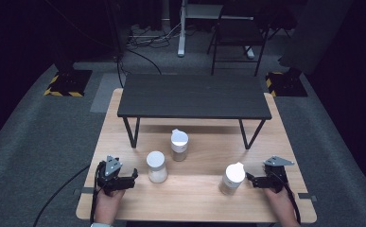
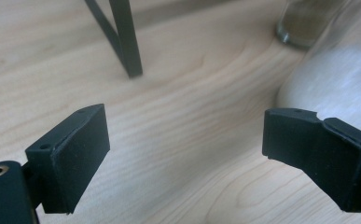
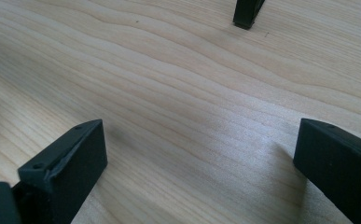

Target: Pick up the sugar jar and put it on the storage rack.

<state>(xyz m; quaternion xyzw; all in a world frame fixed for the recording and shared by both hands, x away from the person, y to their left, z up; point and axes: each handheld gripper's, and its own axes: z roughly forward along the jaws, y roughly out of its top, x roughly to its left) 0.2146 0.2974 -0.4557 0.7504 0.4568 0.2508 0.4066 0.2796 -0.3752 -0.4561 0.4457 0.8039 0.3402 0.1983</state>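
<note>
Your left gripper [image 1: 134,177] sits low at the near edge of the wooden table [image 1: 190,198], jaws spread wide with bare wood between them. Just beside it stands the near-left jar [image 1: 156,166], white-lidded and upright, untouched. Your right gripper [image 1: 249,178] is likewise released, jaws apart and gripping nothing, its tips just beside the near-right jar [image 1: 231,178]. Behind the near-left jar, a little to its right, the third jar [image 1: 179,145] stands upright, its lid tab raised. Beyond that, the black shelf [image 1: 195,96] spans the far side of the table on thin metal legs.
</note>
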